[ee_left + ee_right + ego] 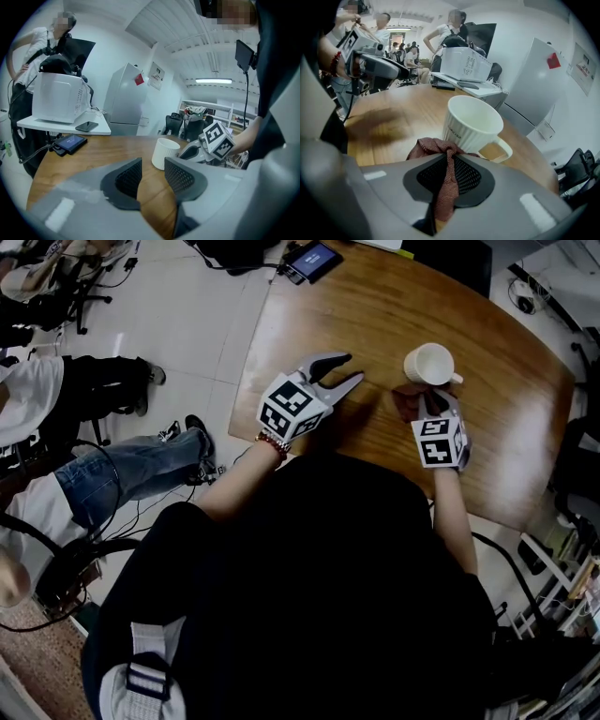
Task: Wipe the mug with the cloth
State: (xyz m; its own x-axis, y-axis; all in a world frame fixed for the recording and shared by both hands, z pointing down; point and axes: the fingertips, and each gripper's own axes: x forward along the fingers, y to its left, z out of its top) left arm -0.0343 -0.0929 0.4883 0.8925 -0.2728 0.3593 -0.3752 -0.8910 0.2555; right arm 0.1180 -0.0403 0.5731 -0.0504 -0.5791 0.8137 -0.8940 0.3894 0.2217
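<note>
Soft, limp reddish-brown woven cloth [433, 146] pinched tight in right gripper [431, 409]. White ribbed ceramic mug [428, 363] upper right – rigid, probably slick and breakable – best braced by rim or handle. Left gripper [352, 368] spread wide, empty.

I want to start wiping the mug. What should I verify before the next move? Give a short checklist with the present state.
1. Cloth held by right gripper: ok, fingers shut on it.
2. Mug upright on table: ok.
3. Cloth touching mug: cannot tell; it bunches just before the mug's side.
4. Left gripper steadying mug: not ok; open, empty, apart from it.
</note>
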